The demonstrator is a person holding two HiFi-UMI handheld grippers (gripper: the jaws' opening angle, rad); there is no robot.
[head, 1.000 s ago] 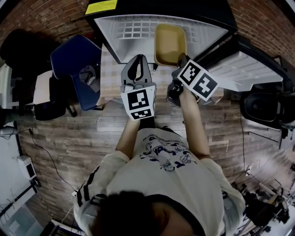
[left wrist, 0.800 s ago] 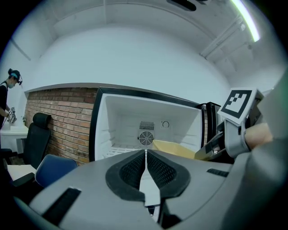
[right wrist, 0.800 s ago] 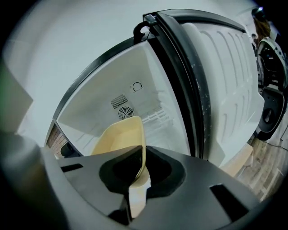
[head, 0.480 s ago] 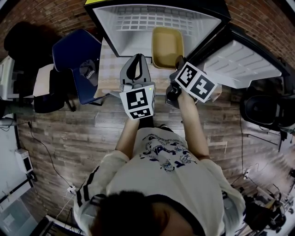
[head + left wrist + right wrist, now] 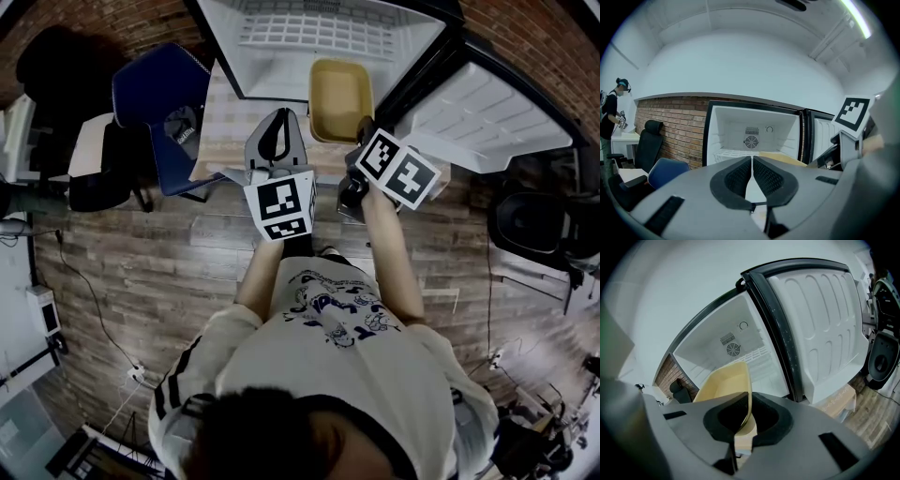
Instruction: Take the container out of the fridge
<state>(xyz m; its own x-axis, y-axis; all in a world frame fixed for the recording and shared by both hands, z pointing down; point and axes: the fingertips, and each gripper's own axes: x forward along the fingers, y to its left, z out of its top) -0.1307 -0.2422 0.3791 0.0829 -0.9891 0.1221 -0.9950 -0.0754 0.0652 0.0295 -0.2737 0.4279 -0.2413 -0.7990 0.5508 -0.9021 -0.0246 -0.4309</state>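
Observation:
A tan, tray-like container (image 5: pixel 341 97) hangs in front of the open fridge (image 5: pixel 319 37), outside its white cavity. My right gripper (image 5: pixel 364 131) is shut on the container's near right rim; in the right gripper view the thin yellow wall (image 5: pixel 726 390) runs between the dark pads, at the right gripper (image 5: pixel 749 414). My left gripper (image 5: pixel 277 136) sits just left of the container, apart from it. In the left gripper view the left gripper (image 5: pixel 752 165) has its pads almost touching, with nothing between them, and the container's edge (image 5: pixel 783 159) shows to the right.
The fridge door (image 5: pixel 487 117) stands swung open to the right. A blue chair (image 5: pixel 159 112) and a black chair (image 5: pixel 66 75) stand at the left on the wood floor (image 5: pixel 141 281). A person (image 5: pixel 611 108) stands far left by a white table. A dark round object (image 5: pixel 539 225) is at the right.
The container, held by my right gripper, has come further out of the fridge toward me. The left gripper has stayed beside it.

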